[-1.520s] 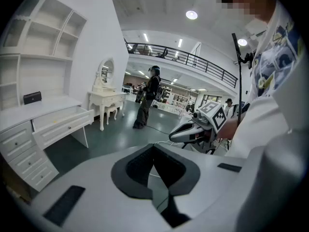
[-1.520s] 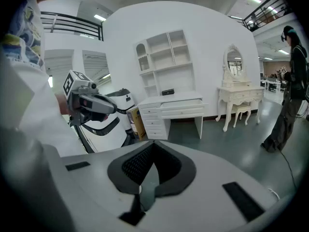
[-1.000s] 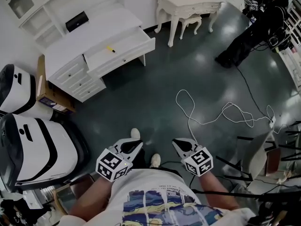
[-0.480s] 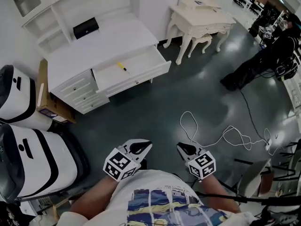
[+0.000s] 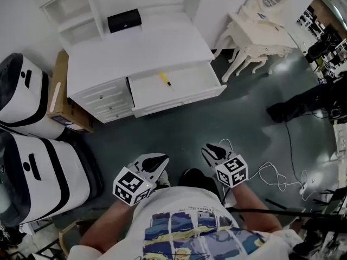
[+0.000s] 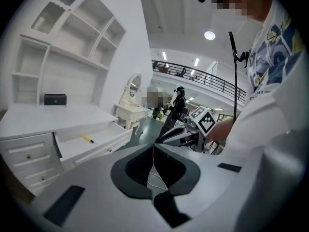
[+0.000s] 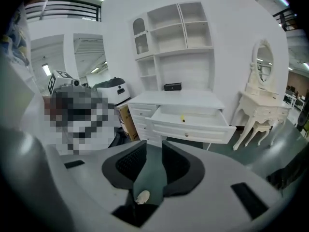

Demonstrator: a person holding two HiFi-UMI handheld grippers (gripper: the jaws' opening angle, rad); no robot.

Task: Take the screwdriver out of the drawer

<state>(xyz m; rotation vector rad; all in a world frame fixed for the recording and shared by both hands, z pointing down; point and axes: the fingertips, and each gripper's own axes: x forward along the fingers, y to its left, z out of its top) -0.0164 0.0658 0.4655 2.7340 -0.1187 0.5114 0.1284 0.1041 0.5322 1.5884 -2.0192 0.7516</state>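
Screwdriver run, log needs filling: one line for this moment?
screwdriver: in open drawer, untouched | left gripper: shut, empty | right gripper: jaws just been opening, empty

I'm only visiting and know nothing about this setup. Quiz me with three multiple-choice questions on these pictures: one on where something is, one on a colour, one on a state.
1. Where does the screwdriver lie?
A. On the desk top
B. Inside the drawer
C. On the floor

2. What colour is the screwdriver's handle?
A. Yellow
B. Red
C. Blue

3. In what state is that drawer?
A. Pushed shut
B. Pulled open
C. Taken out and set on the floor

Answers:
1 B: the head view shows it on the drawer's white bottom, apart from the walls.
2 A: the handle is bright yellow, with a dark tip.
3 B: the drawer juts out from the desk front and its inside is in plain sight.
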